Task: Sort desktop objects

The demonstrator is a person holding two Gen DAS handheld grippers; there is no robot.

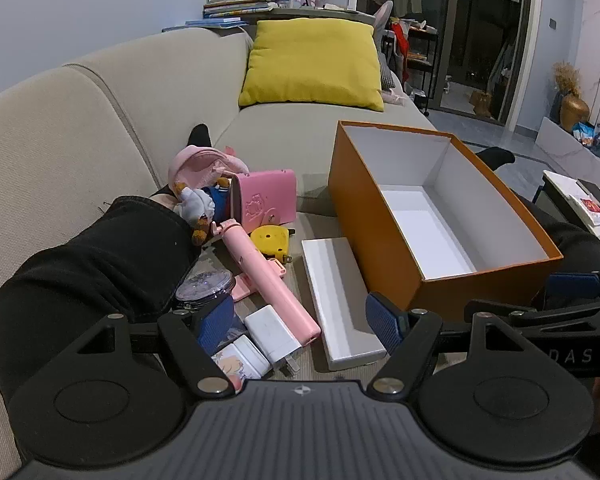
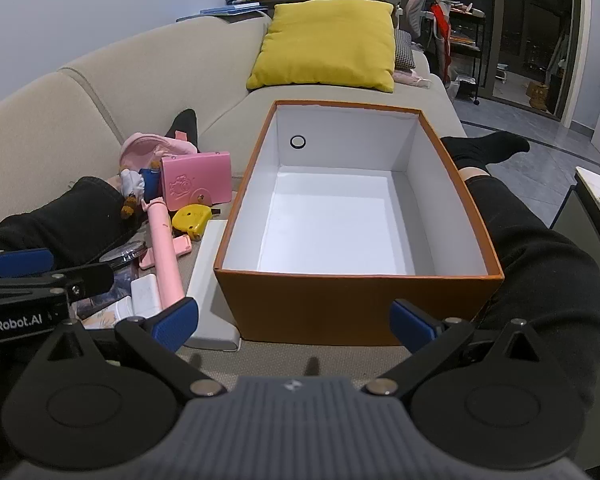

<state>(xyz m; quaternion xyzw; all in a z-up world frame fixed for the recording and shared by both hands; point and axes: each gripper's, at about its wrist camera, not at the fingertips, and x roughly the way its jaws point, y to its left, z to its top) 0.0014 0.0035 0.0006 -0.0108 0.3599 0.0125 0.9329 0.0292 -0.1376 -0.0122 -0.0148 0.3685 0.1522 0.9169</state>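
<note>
the left gripper (image 1: 304,320) is held wide open over the clutter, nothing between its blue pads; "das" is read on the black bar to its right. the right gripper (image 2: 294,322) is likewise spread wide and empty before the orange box (image 2: 340,304), which is seen bare inside. "enrobot.ai" is read on the other gripper's bar. left of the box are laid a white case (image 1: 340,300), a pink stick (image 1: 268,280), a white charger (image 1: 272,332), a yellow tape measure (image 1: 270,240) and a pink pouch (image 1: 266,200).

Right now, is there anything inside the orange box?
No, the orange box shows only its bare white floor and walls in the right wrist view.
</note>
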